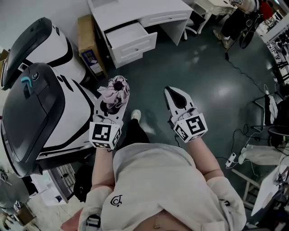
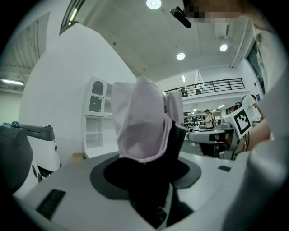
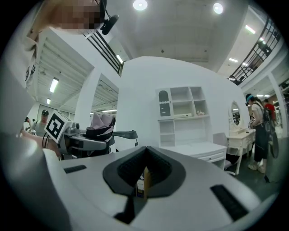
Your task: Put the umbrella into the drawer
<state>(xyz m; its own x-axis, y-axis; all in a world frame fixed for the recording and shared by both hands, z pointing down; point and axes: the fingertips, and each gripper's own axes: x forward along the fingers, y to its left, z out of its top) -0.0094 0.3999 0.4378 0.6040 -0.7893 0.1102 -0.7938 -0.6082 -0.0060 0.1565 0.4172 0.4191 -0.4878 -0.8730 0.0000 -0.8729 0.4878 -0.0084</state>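
Observation:
A folded umbrella [image 1: 111, 93], pale lilac cloth over a black body, stands upright between the jaws of my left gripper [image 1: 116, 88], which is shut on it. In the left gripper view the umbrella [image 2: 143, 122] fills the middle and hides the gap of that gripper [image 2: 153, 182]. My right gripper [image 1: 174, 93] is held beside it, to the right, shut with nothing in it [image 3: 142, 180]. The right gripper view shows the umbrella [image 3: 102, 123] at its left. Ahead, the white desk [image 1: 135, 10] has its left drawer [image 1: 133, 47] pulled open.
Large white-and-black machine shells [image 1: 40, 90] crowd the left side. A brown cardboard box [image 1: 87, 40] stands by the desk's left. At the back right are a chair [image 1: 197, 23] and a person [image 1: 235, 21]. A cable [image 1: 250, 79] runs over the dark floor.

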